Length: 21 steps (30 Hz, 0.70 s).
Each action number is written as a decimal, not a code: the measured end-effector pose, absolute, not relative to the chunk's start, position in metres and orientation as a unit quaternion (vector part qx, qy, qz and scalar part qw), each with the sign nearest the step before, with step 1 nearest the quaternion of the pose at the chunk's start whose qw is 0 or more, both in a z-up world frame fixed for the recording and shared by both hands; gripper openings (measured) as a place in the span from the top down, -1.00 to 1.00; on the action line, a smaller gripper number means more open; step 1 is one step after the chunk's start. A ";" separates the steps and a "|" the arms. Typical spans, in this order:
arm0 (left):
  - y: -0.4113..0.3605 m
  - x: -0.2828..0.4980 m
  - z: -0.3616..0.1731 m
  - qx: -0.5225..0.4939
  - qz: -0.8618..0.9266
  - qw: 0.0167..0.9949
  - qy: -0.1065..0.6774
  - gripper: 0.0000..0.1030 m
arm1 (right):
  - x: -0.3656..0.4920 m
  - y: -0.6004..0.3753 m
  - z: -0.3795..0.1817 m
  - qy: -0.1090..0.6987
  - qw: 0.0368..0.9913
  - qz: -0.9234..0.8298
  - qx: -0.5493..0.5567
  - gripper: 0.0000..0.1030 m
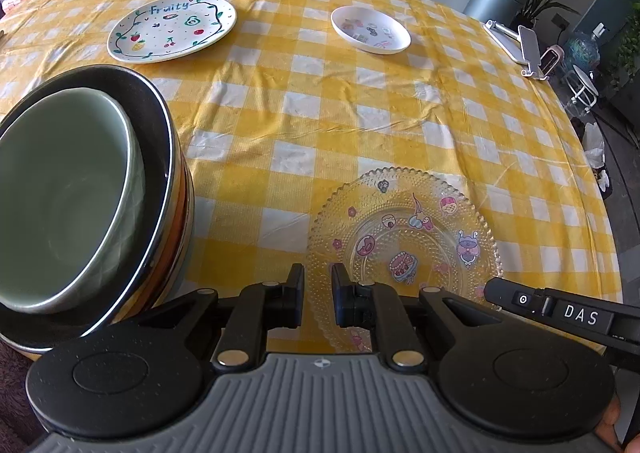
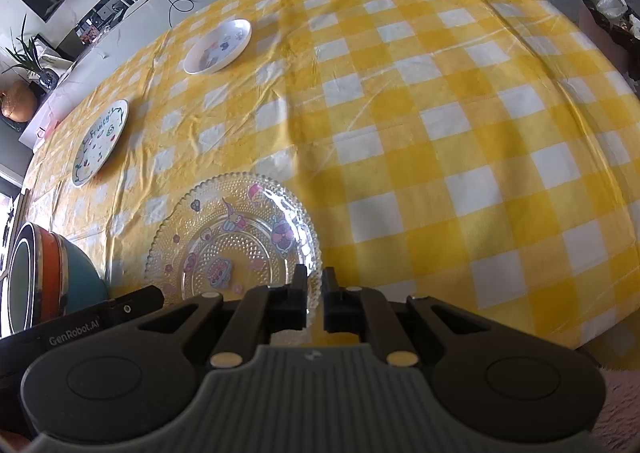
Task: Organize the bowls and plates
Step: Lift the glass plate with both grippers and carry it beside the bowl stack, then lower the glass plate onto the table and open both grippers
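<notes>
A clear glass plate (image 1: 404,241) with cartoon stickers lies on the yellow checked cloth near the front; it also shows in the right wrist view (image 2: 236,241). My left gripper (image 1: 318,277) hovers over its near-left rim, jaws narrowly apart and empty. My right gripper (image 2: 314,281) sits at its near-right rim, jaws almost closed with nothing between them. A green bowl (image 1: 60,205) rests inside a stack of dark-rimmed bowls (image 1: 168,173) at the left. A white "Fruity" plate (image 1: 172,29) and a small white bowl (image 1: 370,29) lie farther back.
A white phone stand (image 1: 520,45) sits at the table's far right edge. The bowl stack (image 2: 44,277) shows orange and teal sides in the right wrist view. The table edge drops off at the right, with a bin and plants beyond.
</notes>
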<state>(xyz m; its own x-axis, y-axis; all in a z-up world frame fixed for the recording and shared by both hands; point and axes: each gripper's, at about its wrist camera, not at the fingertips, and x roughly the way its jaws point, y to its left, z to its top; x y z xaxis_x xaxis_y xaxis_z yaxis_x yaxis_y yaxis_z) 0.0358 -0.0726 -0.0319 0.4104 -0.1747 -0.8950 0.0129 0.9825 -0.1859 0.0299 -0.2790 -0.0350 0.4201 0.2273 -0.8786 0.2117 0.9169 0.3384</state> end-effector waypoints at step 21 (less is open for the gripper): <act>-0.075 0.027 -0.003 -0.075 -0.081 0.858 0.502 -0.16 | 0.028 -0.274 -0.011 0.479 0.857 0.009 0.190 0.40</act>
